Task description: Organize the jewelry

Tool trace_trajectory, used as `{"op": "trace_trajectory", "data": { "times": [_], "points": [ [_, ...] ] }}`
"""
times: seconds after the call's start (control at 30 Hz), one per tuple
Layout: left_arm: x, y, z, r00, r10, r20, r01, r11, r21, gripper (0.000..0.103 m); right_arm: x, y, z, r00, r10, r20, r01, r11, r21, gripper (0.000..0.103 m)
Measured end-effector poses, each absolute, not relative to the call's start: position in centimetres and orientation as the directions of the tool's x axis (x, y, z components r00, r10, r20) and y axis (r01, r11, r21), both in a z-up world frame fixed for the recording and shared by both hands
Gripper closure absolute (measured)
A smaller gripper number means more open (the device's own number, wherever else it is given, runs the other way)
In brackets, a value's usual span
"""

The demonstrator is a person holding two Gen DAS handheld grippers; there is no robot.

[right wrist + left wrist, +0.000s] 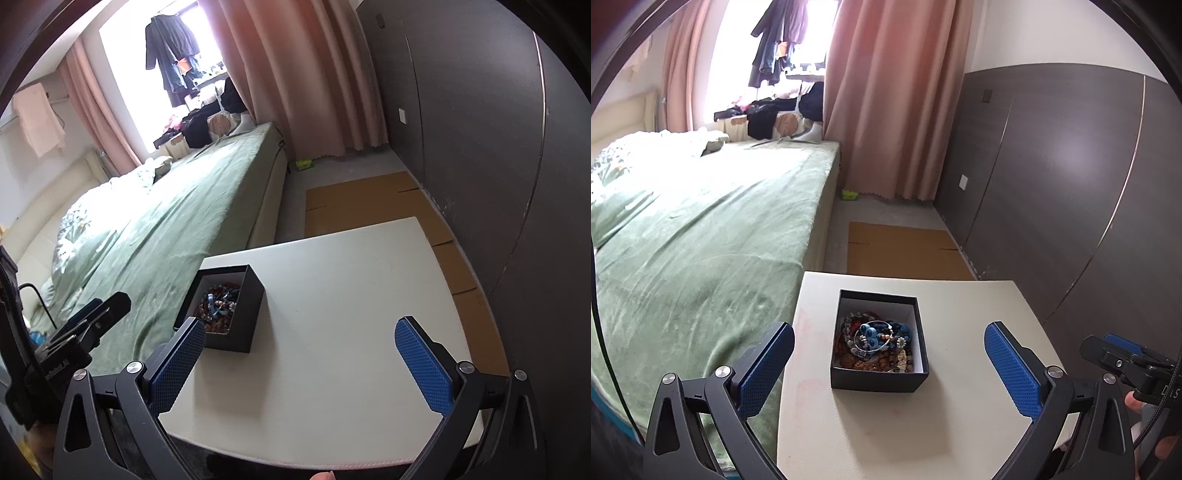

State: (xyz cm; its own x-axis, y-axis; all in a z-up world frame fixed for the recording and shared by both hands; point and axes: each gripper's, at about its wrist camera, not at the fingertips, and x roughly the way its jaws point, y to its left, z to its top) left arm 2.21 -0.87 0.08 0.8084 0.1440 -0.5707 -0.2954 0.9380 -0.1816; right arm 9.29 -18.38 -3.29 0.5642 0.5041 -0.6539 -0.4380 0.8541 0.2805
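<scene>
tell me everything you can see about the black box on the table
The small square black cardboard box is open-topped, with no lid in view, a matte black outside and a white lining. It sits upright and flat on the white table, toward the table's bed side, touched only by the tabletop. It is filled with tangled jewelry: brown and dark beaded strands, a thin silver bangle and blue pieces on top. The open left gripper hangs in front of it; the open right gripper is off beside it.

Home bedroom, bed (701,229), curtains (886,92)
</scene>
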Motion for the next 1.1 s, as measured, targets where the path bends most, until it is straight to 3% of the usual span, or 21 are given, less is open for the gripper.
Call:
{"op": "trace_trajectory", "data": {
  "times": [1.1],
  "points": [
    [2.22,-1.18,0.03,0.803,0.134,-0.581,-0.286,0.942,-0.177,0.001,8.97,-18.5,-3.01,0.581,0.491,-0.65,-0.44,0.86,0.257,0.0]
  ]
}}
